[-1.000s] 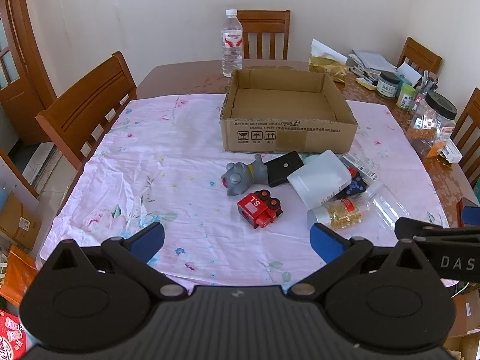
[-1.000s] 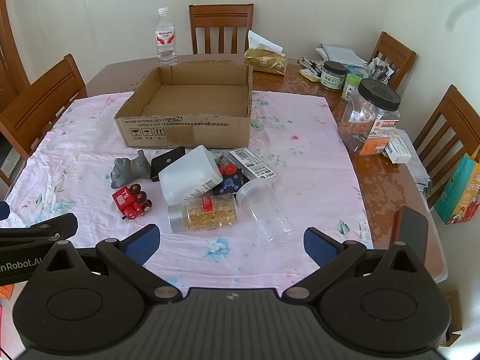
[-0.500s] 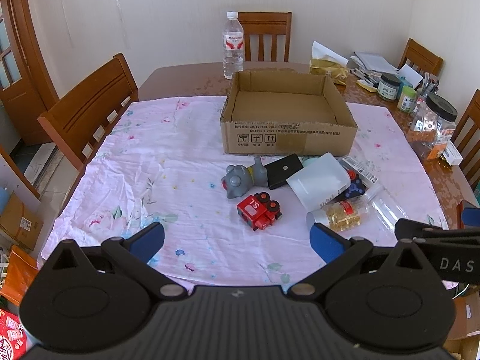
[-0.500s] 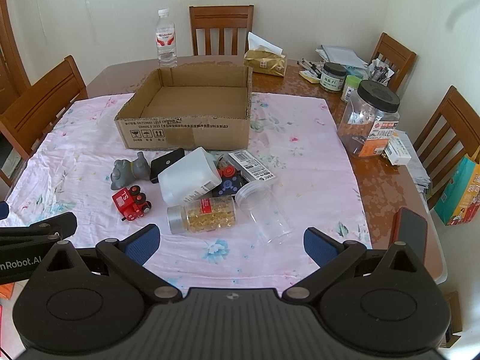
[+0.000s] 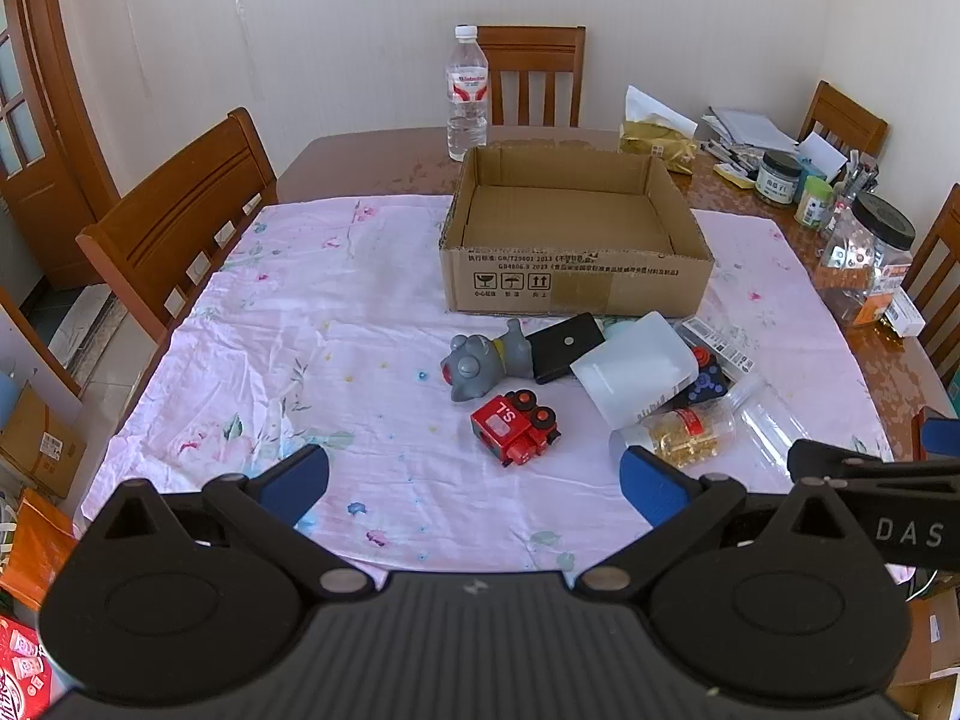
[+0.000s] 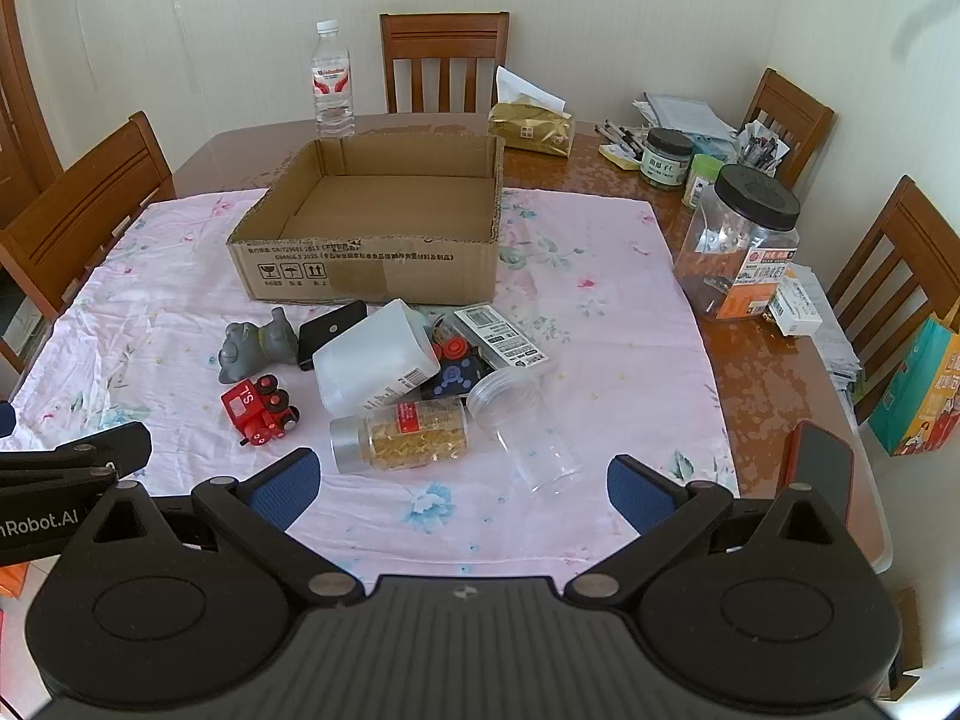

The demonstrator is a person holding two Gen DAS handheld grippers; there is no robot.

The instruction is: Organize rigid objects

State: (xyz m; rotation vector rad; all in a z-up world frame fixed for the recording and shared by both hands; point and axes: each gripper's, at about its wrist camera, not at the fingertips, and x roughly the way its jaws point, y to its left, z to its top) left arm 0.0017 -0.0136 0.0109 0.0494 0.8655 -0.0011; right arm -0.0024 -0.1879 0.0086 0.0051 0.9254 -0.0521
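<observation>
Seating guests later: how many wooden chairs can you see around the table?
4: one at the left side, one at the far end, two at the right. Others may sit outside view.

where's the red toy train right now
The red toy train lies on the pink cloth, just in front of the grey toy, left of the pill bottle.

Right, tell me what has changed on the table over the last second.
Nothing was taken hold of or let go. Both views shifted slightly, so the grippers drifted a little; no object moved. The left gripper and right gripper stay open and hold nothing. The cardboard box is still empty, and the red toy train, grey toy, white bottle and capsule bottle lie as before.
</observation>
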